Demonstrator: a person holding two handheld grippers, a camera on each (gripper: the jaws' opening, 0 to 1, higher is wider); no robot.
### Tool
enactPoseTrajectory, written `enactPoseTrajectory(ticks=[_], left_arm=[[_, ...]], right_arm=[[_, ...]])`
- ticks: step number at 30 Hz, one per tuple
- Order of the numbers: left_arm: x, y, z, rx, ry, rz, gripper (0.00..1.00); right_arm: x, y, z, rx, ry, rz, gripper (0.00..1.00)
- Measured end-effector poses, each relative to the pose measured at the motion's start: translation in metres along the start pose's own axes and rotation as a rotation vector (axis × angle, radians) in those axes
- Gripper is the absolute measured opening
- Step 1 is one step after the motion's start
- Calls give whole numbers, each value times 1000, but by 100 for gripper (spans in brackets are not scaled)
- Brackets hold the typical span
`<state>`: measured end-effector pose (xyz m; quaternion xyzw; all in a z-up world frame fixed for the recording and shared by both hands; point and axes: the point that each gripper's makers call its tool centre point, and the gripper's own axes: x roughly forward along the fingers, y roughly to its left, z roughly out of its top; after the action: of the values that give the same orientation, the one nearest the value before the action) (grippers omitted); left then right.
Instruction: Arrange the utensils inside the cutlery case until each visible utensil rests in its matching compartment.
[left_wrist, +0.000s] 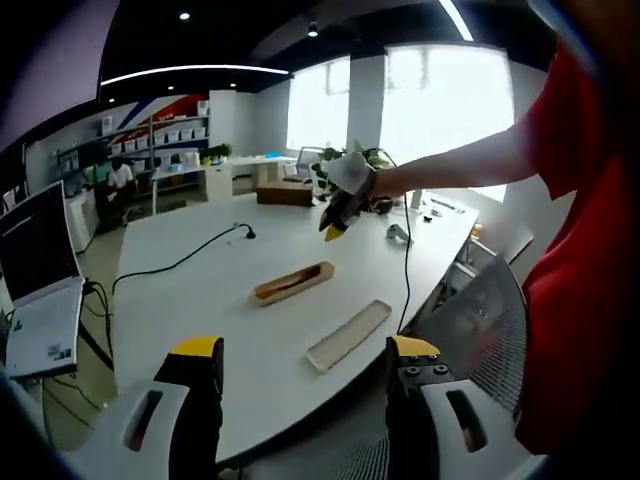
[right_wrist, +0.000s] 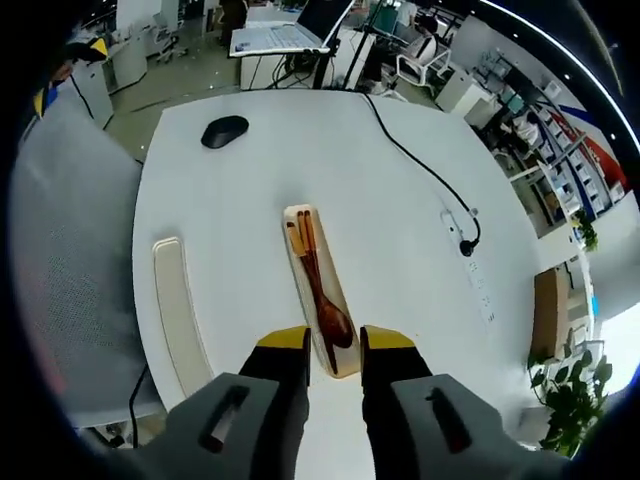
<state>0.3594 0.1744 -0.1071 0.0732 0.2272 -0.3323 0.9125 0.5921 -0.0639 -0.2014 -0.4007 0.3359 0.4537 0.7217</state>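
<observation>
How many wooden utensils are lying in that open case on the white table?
2 that I can make out: a wooden spoon and chopsticks, side by side inside the cutlery case. Its lid lies apart, beside it. Another utensil could be hidden beneath them.

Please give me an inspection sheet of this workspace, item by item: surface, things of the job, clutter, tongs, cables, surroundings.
Surface: white table, mostly bare.
Job's things: open cutlery case holds a wooden spoon and chopsticks; its lid lies apart beside it.
Clutter: black mouse; laptop at the far edge.
Tongs: right tongs open, above the case's near end, holding nothing; left tongs open, near the table edge, empty.
Cables: black cable runs to a white power strip.
Surroundings: office with grey mesh chair, shelves, windows, plant.
</observation>
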Motion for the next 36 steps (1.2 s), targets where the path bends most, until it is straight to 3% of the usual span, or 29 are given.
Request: enactPoseTrajectory(ticks=[3, 8, 13, 18, 23, 26, 28, 29, 32, 36], left_arm=[[3, 1, -2, 50, 16, -25, 68], [11, -7, -1, 62, 9, -100, 73], [18, -2, 2, 57, 9, -90, 83], [21, 7, -2, 66, 22, -79, 79], [28, 15, -4, 54, 27, -77, 73], [35, 7, 5, -7, -29, -141, 75], [39, 10, 2, 17, -9, -139, 74], [42, 12, -1, 69, 10, -140, 74], [45, 14, -2, 132, 25, -141, 74], [47, 12, 1, 137, 12, -168, 73]], right_arm=[[-9, 8, 0, 8, -11, -2, 17], [-19, 20, -5, 35, -32, -4, 17], [-27, 25, -16, 76, -30, -19, 18], [-40, 31, -19, 108, -61, -45, 21], [-54, 47, -17, 197, -145, -52, 34], [-59, 59, -24, 220, -146, -60, 36], [-64, 66, -28, 232, -145, -77, 36], [-66, 68, -30, 240, -139, -84, 36], [-82, 74, -37, 282, -113, -147, 28], [-94, 88, -36, 314, -147, -161, 28]])
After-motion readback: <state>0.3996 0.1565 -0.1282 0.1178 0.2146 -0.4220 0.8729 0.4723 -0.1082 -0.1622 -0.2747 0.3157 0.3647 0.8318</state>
